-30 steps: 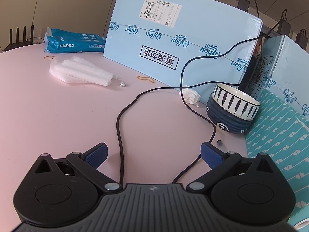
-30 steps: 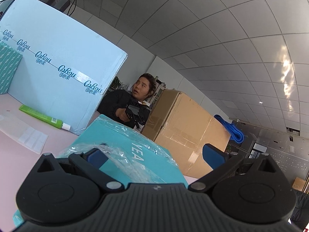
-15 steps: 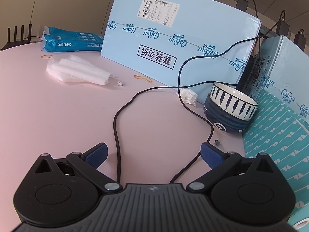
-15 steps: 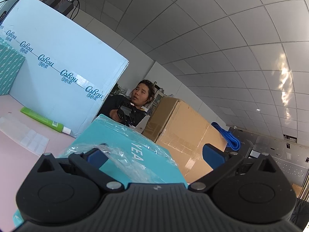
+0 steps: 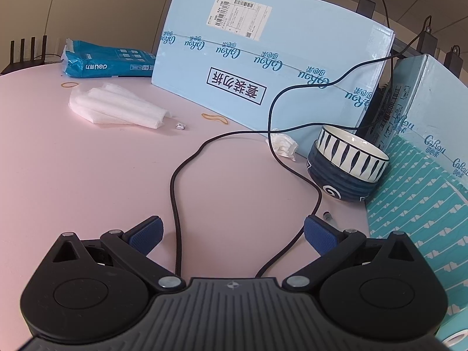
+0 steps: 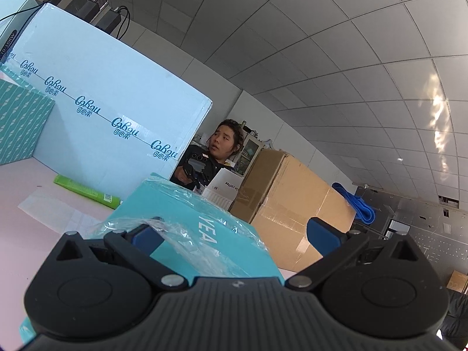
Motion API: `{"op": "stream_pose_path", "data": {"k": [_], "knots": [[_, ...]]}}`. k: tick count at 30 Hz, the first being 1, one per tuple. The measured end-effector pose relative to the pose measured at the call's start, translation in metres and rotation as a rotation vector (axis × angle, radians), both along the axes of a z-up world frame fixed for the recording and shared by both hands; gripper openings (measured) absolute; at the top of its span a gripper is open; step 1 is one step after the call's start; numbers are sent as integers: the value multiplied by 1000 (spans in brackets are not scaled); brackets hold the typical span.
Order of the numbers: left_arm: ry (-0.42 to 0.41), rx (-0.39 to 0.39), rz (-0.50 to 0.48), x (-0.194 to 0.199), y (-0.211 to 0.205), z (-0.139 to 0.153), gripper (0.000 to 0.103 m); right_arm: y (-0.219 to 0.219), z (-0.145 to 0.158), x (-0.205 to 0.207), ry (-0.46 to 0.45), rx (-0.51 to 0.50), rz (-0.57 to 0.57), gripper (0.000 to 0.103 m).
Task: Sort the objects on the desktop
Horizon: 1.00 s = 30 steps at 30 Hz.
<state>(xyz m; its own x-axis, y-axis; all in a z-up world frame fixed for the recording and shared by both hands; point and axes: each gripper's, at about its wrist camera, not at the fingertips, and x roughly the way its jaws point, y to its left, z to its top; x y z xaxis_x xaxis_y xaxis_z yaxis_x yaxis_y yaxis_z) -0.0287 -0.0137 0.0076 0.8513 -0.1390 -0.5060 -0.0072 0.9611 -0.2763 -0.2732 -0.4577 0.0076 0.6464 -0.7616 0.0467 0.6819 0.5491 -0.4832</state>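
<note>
Your left tongs [image 5: 233,231] are spread wide and grasp nothing, hovering low over the pink surface [image 5: 87,169]. A black cable [image 5: 175,204] loops on the surface between the two blue pads [image 5: 147,232] and runs off toward the striped bowl [image 5: 348,166]. Take that bowl as your landmark: it sits ahead and to the right of the left tongs, nested in a darker blue bowl [image 5: 336,187], hard against a teal patterned box [image 5: 415,204]. Just left of the bowl lies a crumpled tissue [image 5: 282,144]; behind it stands a big light-blue carton [image 5: 263,58]. Farther left of the bowl are a rubber band [image 5: 215,118], a tiny foil scrap [image 5: 180,126] and a stack of white foam sheets [image 5: 117,106] — beyond those, a blue paper pack [image 5: 108,63]. A small dark pen-like thing [image 5: 329,216] lies near the bowl's foot, close to the right pad.

Your right tongs [image 6: 234,237] are also released, tilted up toward the ceiling. A teal wrapped box [image 6: 187,234] sits between the fingers; its plastic film lies over the left pad [image 6: 146,238], the right pad is well apart from it. Beyond it on the surface lie a green tube [image 6: 87,191] and a clear plastic sleeve [image 6: 61,213].
</note>
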Motion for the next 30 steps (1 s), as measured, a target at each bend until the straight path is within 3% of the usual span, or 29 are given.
{"op": "stream_pose_path", "data": {"k": [9,30], "knots": [[-1,-4,-4,0,0,0,103,12,6,3,-34,69,7,103],[-1,-15,-14,0,1,0,103,54,5,29,-37,55,34,103]]}}
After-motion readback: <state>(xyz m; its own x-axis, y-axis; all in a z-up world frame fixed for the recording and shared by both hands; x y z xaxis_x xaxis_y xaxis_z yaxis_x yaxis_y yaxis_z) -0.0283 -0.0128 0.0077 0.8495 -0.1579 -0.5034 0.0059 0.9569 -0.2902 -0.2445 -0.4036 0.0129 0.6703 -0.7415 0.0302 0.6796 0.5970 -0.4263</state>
